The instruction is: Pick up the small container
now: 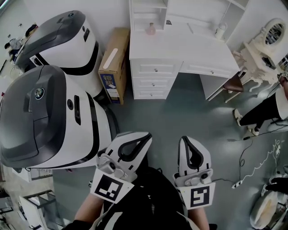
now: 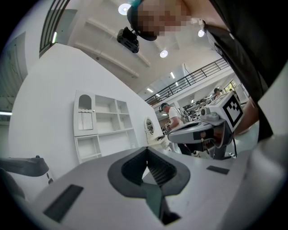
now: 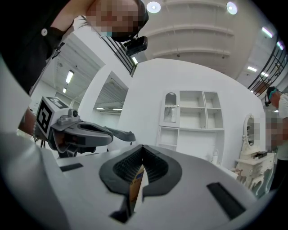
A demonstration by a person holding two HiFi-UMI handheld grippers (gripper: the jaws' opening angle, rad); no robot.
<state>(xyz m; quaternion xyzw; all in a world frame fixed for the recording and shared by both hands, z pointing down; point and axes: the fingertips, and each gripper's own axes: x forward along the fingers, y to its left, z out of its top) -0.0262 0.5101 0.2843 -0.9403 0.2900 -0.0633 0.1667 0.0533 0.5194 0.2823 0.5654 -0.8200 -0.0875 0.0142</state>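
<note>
- White desk [image 1: 189, 47]: small pink container [image 1: 151, 29] at back left, white bottle [image 1: 220, 30] at back right.
- Grey floor [image 1: 189, 112]: cardboard box [image 1: 114, 63] beside desk, white cable [image 1: 256, 167].

Bright, even indoor light from ceiling lamps [image 3: 153, 6]; fisheye edges bend, seemingly soft.

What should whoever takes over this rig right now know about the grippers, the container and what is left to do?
Left gripper: fingers shut, empty, held close to the person's body.
Right gripper: fingers shut, empty, beside the other.
Things: on the white desk ahead, a small pinkish container stands at the back left and a small white bottle at the back right. I cannot tell which one is meant.
Done: nothing; neither item is touched.
Left: step up to the desk, open one gripper, close on the container, lift it.
</note>
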